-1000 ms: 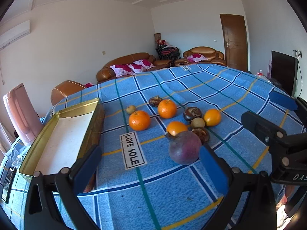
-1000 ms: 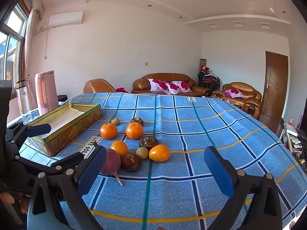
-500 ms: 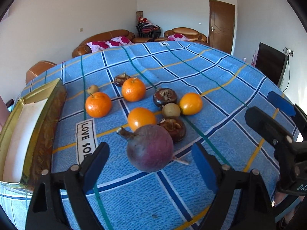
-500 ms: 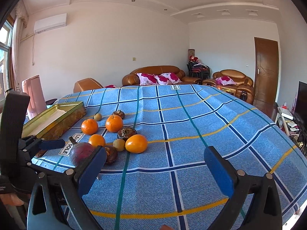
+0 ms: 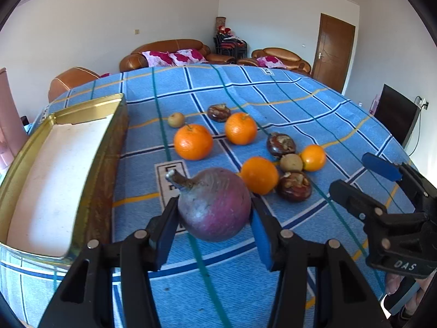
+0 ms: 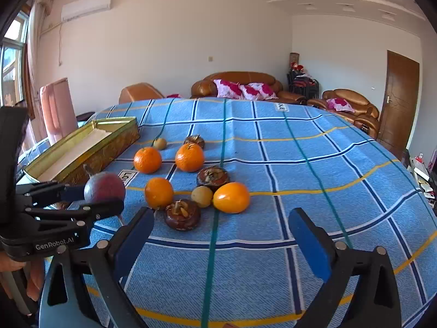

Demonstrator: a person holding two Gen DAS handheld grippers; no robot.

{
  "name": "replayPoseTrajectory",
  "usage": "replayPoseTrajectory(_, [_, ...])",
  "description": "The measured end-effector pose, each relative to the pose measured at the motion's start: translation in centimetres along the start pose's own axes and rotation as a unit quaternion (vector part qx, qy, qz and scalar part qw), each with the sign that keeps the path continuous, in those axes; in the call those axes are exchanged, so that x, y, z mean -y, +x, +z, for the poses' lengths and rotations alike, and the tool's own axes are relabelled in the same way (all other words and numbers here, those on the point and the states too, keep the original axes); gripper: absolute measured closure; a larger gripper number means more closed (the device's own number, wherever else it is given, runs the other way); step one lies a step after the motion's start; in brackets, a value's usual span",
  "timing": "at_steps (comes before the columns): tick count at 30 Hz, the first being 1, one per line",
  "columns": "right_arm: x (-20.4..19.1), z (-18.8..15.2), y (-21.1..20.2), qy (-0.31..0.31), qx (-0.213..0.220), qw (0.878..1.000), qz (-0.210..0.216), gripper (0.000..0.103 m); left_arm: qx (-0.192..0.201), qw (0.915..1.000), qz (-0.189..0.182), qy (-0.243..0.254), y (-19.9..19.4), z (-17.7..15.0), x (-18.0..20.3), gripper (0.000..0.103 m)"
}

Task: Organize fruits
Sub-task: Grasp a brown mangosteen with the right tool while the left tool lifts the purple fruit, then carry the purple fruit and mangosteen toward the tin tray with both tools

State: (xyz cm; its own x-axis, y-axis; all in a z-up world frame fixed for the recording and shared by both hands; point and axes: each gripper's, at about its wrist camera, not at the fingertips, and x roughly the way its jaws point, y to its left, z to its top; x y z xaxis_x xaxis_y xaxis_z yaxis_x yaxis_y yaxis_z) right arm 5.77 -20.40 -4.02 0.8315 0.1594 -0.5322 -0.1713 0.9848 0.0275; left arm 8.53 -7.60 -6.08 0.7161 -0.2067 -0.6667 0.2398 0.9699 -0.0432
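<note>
Gold tin (image 5: 82,169) sits far left on the blue checked cloth (image 5: 273,95). Right of tin: left gripper (image 5: 214,216), jaws closing, both pads touching the purple round fruit (image 5: 215,205) just beside the tin's wall. Further right of tin: cluster of oranges (image 5: 193,141), then right gripper (image 6: 221,235), jaws closing, nothing between them.

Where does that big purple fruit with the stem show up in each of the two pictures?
Left wrist view: the purple fruit sits low in the middle, between the left tool's closing pads.
Right wrist view: purple fruit at the left edge.
Shared landmark: the gold tin beside it.
</note>
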Motion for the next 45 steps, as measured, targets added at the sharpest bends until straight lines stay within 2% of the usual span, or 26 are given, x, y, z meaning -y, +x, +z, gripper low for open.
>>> replayPoseTrajectory(1, [-0.4, 0.3, 0.6, -0.004, -0.013, 1.000, 0.009, 0.027, 0.005, 1.0000, 0.006, 0.003, -0.2, 0.1, -0.3, 0.050])
replayPoseTrajectory(2, [-0.7, 0.4, 1.4, -0.007, -0.029, 0.999, 0.015, 0.029, 0.008, 0.9999, 0.012, 0.005, -0.3, 0.1, -0.6, 0.050])
replayPoseTrajectory(4, [-1.3, 0.6, 2.9, -0.013, -0.056, 0.998, 0.024, 0.031, 0.011, 0.9998, 0.016, 0.003, -0.3, 0.2, -1.2, 0.050])
replayPoseTrajectory(7, [-2.0, 0.7, 4.7, -0.020, -0.090, 0.995, 0.027, 0.033, 0.005, 0.9999, 0.001, -0.012, 0.1, 0.4, -1.9, 0.050])
replayPoseTrajectory(11, [-2.5, 0.8, 6.0, -0.022, -0.120, 0.992, 0.035, 0.035, 0.001, 0.9999, -0.008, -0.010, 0.3, 0.4, -1.9, 0.050])
replayPoseTrajectory(15, [-2.7, 0.6, 6.9, -0.026, -0.145, 0.988, 0.037, 0.046, 0.004, 0.9998, -0.013, -0.012, 0.0, 0.3, -2.0, 0.050])
replayPoseTrajectory(18, [-2.7, 0.6, 6.7, -0.026, -0.142, 0.989, 0.034, 0.059, 0.007, 0.9997, -0.015, -0.019, -0.2, 0.2, -2.3, 0.050])
replayPoseTrajectory(23, [-2.7, 0.6, 6.0, -0.027, -0.124, 0.991, 0.037, 0.059, 0.018, 0.9996, -0.013, -0.020, -0.6, 0.1, -2.3, 0.050])
replayPoseTrajectory(32, [-3.8, 0.9, 3.6, -0.053, -0.060, 0.996, 0.038, 0.059, 0.046, 0.9988, 0.001, -0.015, -1.6, 0.0, -2.2, 0.050])
replayPoseTrajectory(45, [-4.8, 0.8, 1.3, -0.075, 0.011, 0.996, 0.046, 0.059, 0.093, 0.9954, 0.019, -0.006, -3.4, -0.3, -1.8, 0.050])
